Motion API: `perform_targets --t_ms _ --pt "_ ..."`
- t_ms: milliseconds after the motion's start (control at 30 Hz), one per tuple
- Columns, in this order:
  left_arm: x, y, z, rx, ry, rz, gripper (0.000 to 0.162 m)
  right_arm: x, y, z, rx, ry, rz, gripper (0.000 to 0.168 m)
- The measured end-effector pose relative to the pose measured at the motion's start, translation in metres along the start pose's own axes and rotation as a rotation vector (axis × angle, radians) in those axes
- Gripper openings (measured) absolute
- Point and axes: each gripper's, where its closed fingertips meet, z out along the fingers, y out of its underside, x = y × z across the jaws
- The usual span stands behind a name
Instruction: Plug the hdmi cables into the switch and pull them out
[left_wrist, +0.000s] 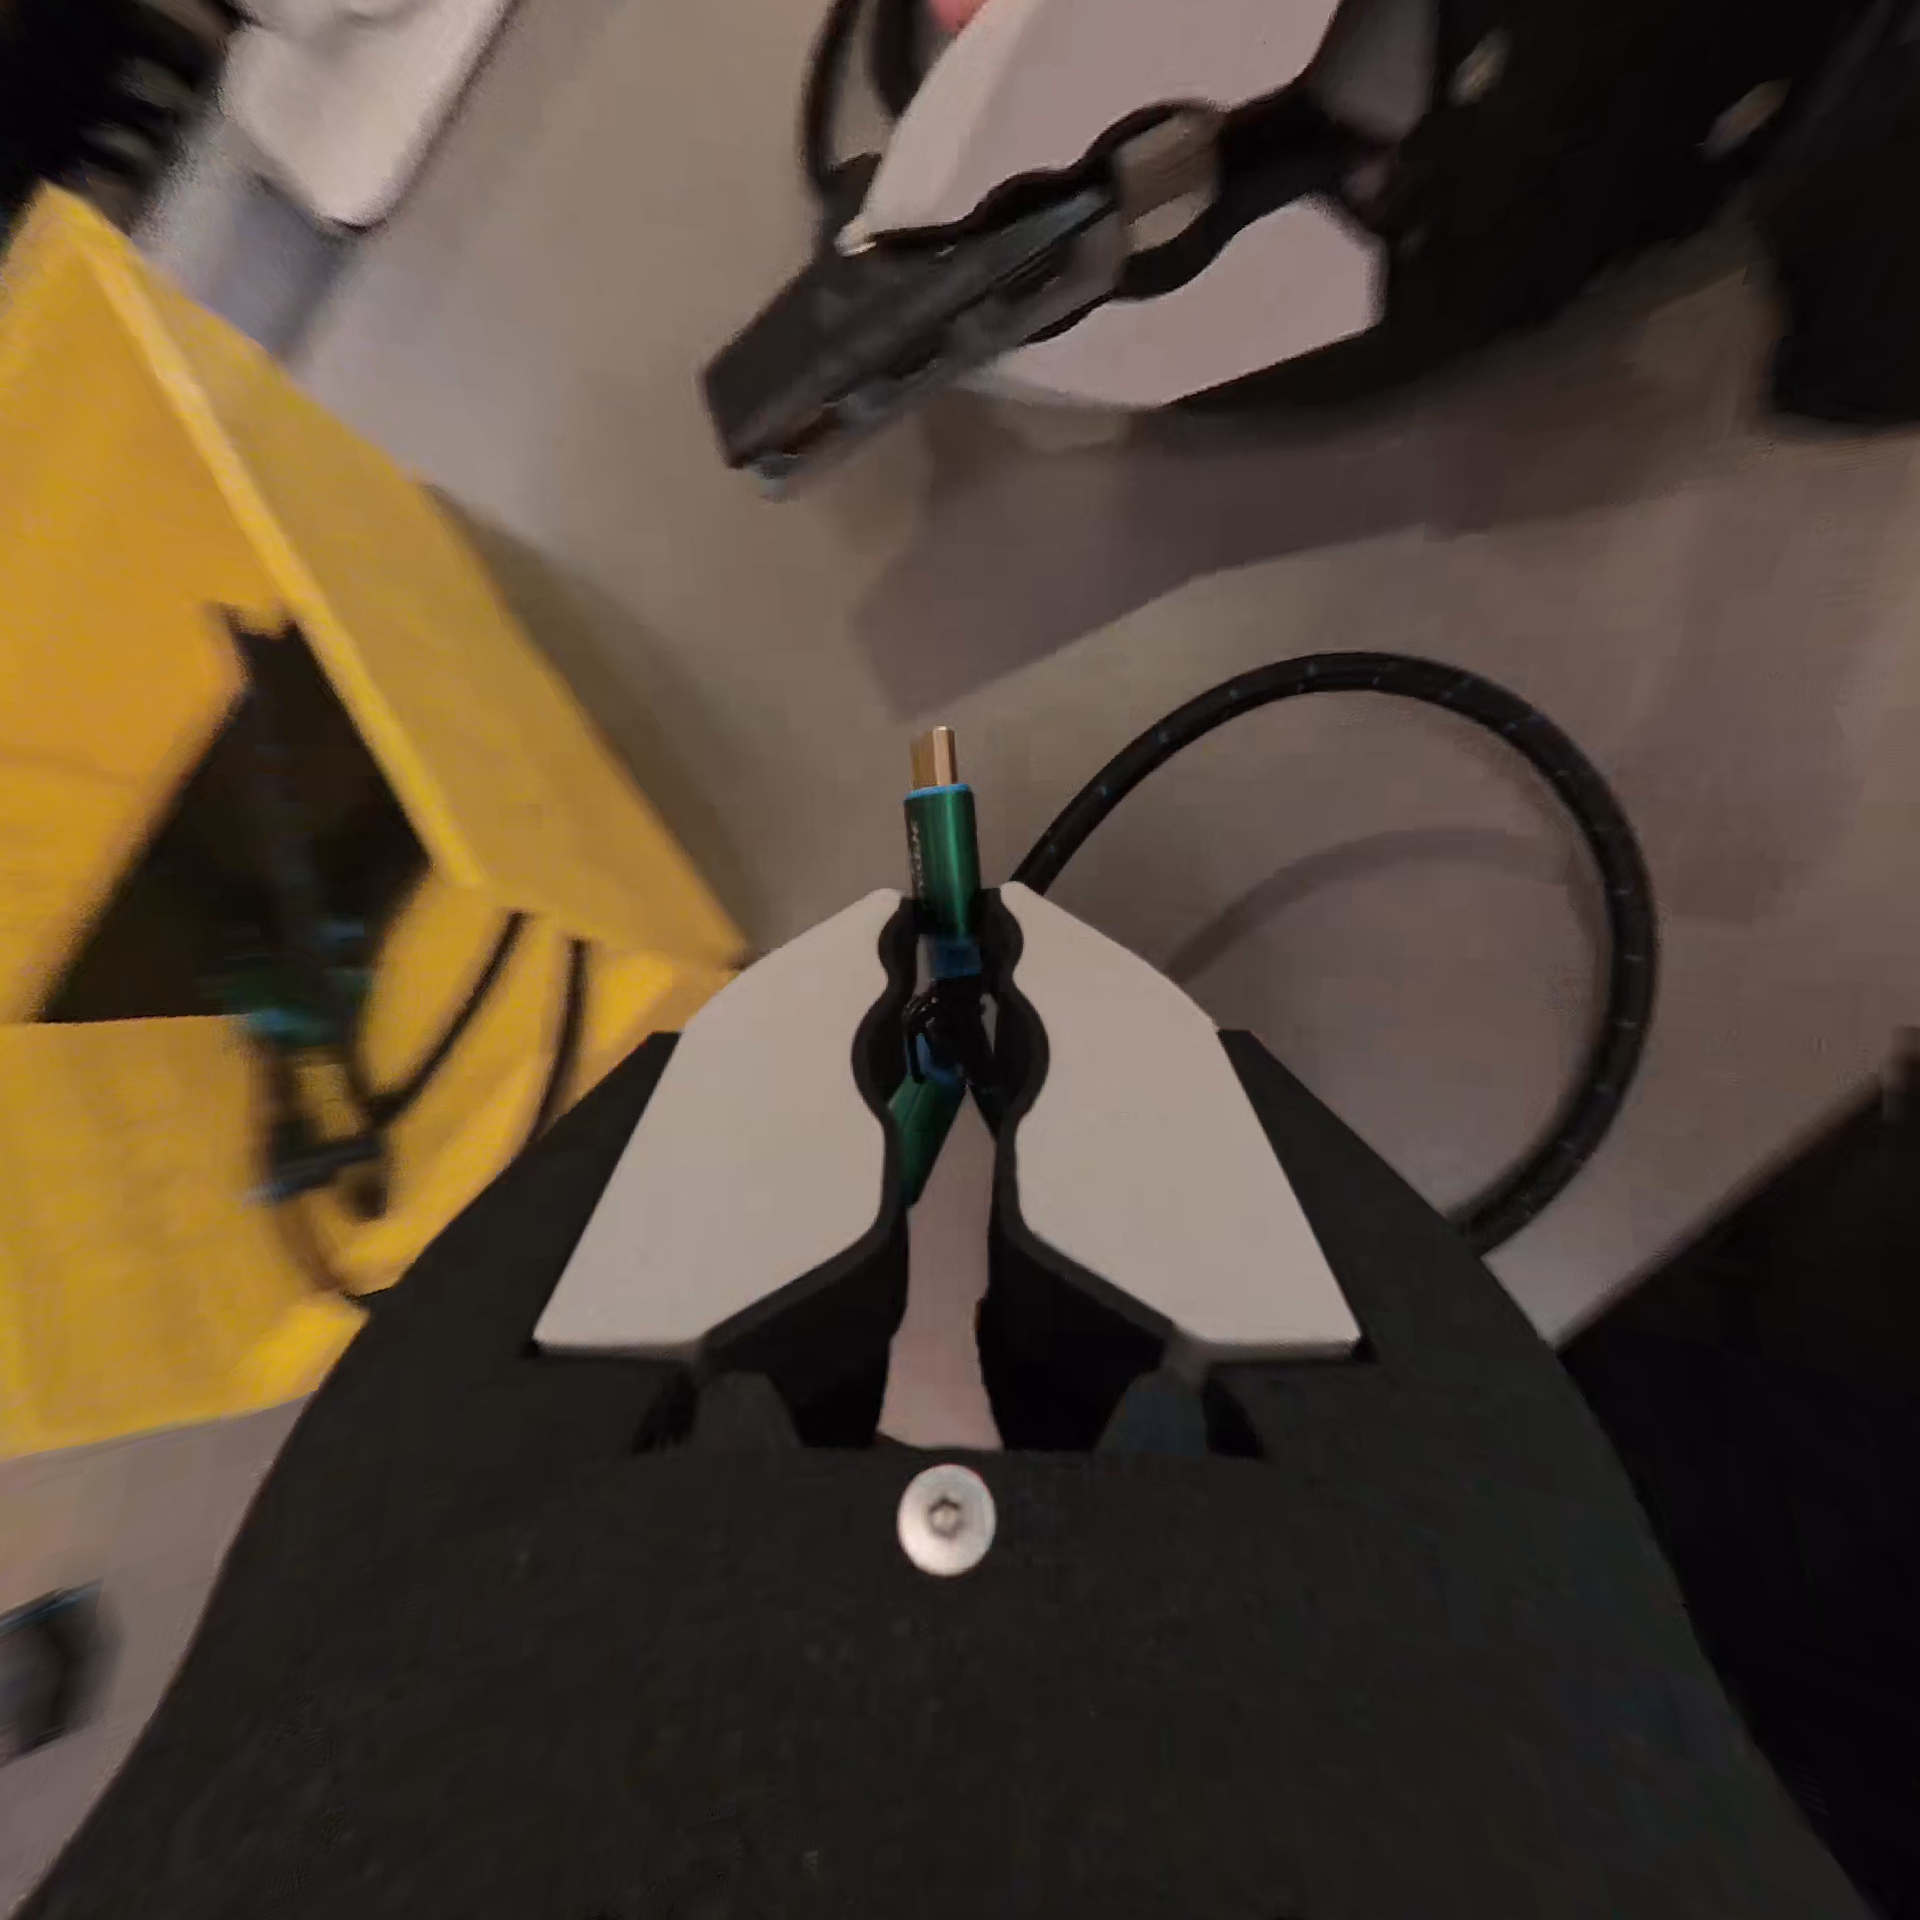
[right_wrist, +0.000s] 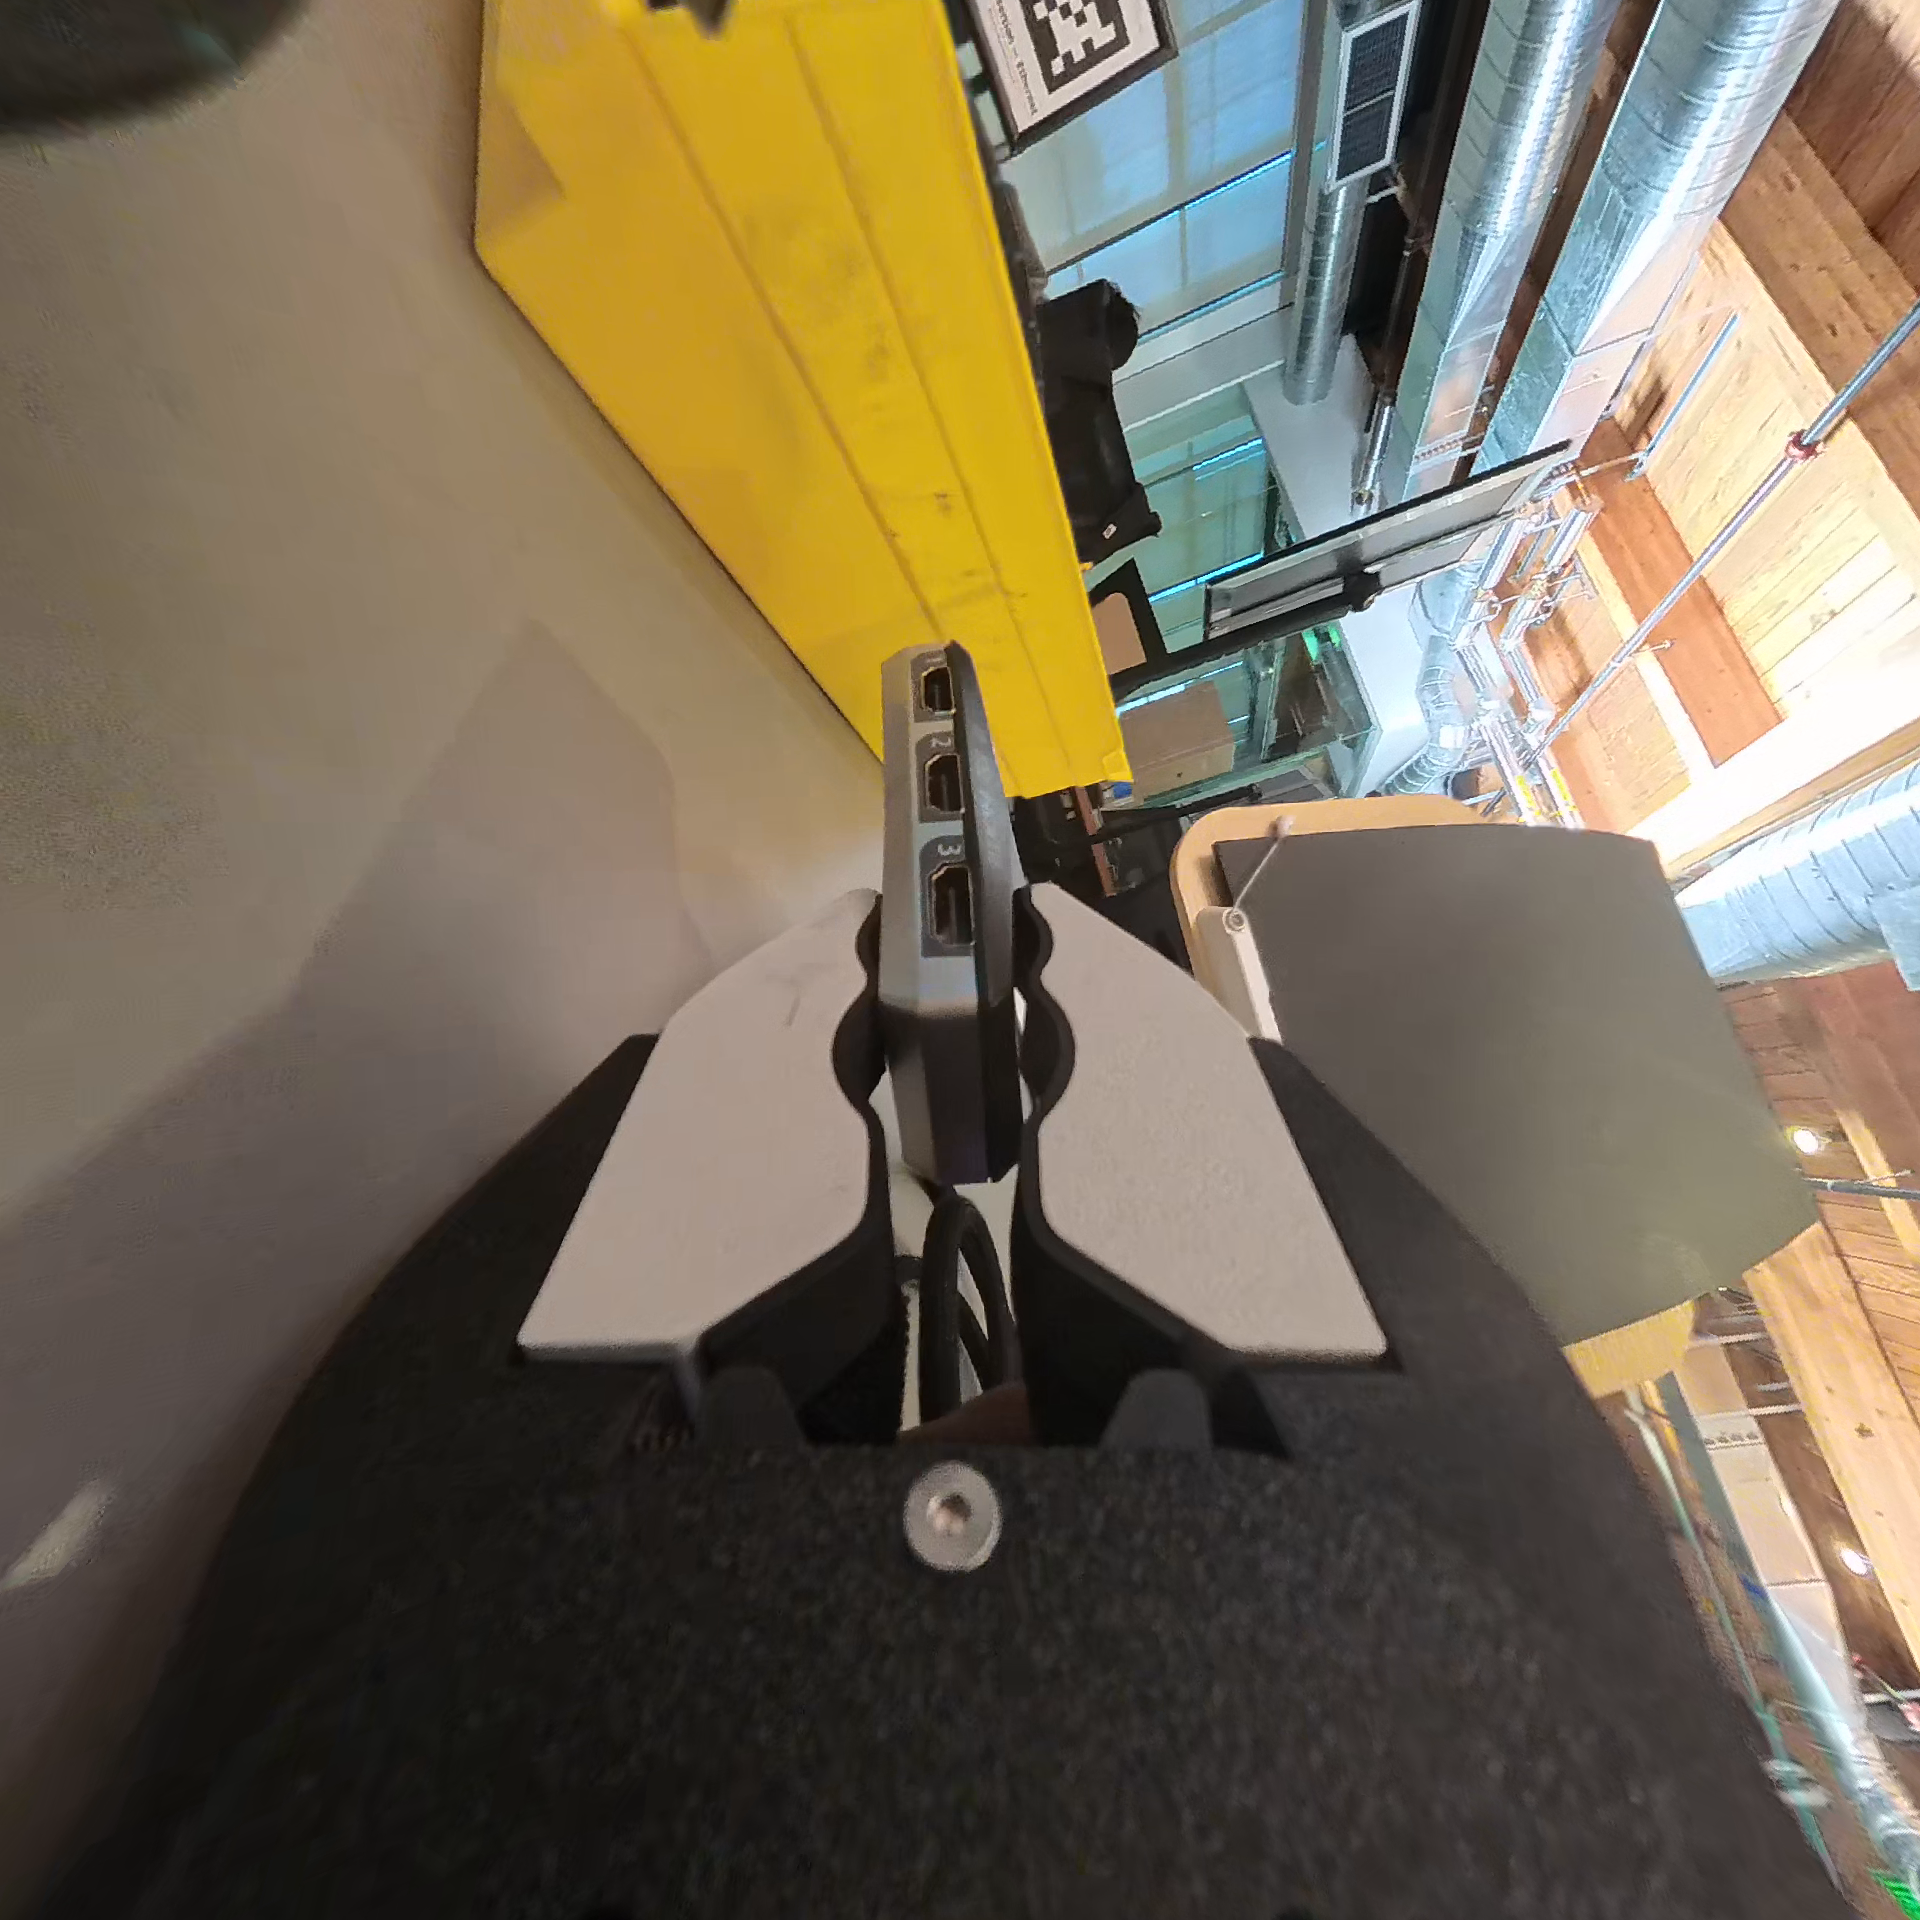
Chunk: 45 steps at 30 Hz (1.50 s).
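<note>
Left tool (left_wrist: 948, 899) clamped on a green plug (left_wrist: 940, 847), gold tip forward and bare, black braided cable (left_wrist: 1538, 831) looping off to the right over the desk (left_wrist: 623, 436). Right tool (right_wrist: 951, 904) clamped on the switch (right_wrist: 940, 894), gripped by its flat faces and held edge-on, ports facing the camera; seen from the left view, the same right tool (left_wrist: 862, 244) and switch (left_wrist: 831, 364) hang up ahead, blurred, well apart from the plug.

Risks, judged from here:
- Plug gripped far back, near its cable end, so likely to pivot between the pads on meeting resistance and jam at the port mouth.
- Plug orientation against the port cannot be told; a flipped approach would stop short and could bend the gold tip.
- Switch gripped at one end only, most of its length sticking out; a hard push could lever it round or slide it out of the grip.
- Cable loop may drag or snag on the yellow bin (left_wrist: 312, 623) nearby, tugging the plug off line.

Count:
- Two tools, both closed on something.
- One switch, three ports showing, all empty.
- One plug in hand; a second green piece low between the left pads, possibly another plug, too hidden to say.
- One yellow bin (right_wrist: 790, 343), with more cables inside, number not readable through the blur.
</note>
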Motion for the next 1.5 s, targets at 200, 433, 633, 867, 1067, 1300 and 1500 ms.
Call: perform_targets --t_ms 200,433,633,867,1067,1300,1500 --pt "-0.029 -0.017 0.004 -0.159 -0.28 0.371 0.011 0.01 -0.031 -0.009 -0.004 -0.083 -0.047 0.021" --pt "-0.027 -0.032 0.012 -0.195 -0.281 0.456 0.011 0.002 -0.042 -0.022 -0.025 -0.061 -0.142 0.021" --pt "-0.027 -0.03 0.009 -0.213 -0.281 0.473 0.01 0.003 -0.048 -0.024 -0.027 -0.041 -0.14 0.021" --pt "-0.022 -0.028 0.011 -0.214 -0.294 0.468 0.01 0.008 -0.048 -0.022 -0.04 -0.028 -0.138 0.021" --pt "-0.024 -0.028 0.012 -0.239 -0.352 0.486 0.01 0.009 -0.048 -0.022 -0.046 -0.021 -0.129 0.021" --pt "-0.023 -0.02 0.019 -0.345 -0.421 0.505 0.01 -0.003 -0.055 -0.019 -0.067 -0.011 -0.175 0.021" --pt "-0.027 -0.019 0.023 -0.373 -0.45 0.55 0.01 -0.004 -0.059 -0.023 -0.028 -0.021 -0.189 0.021"
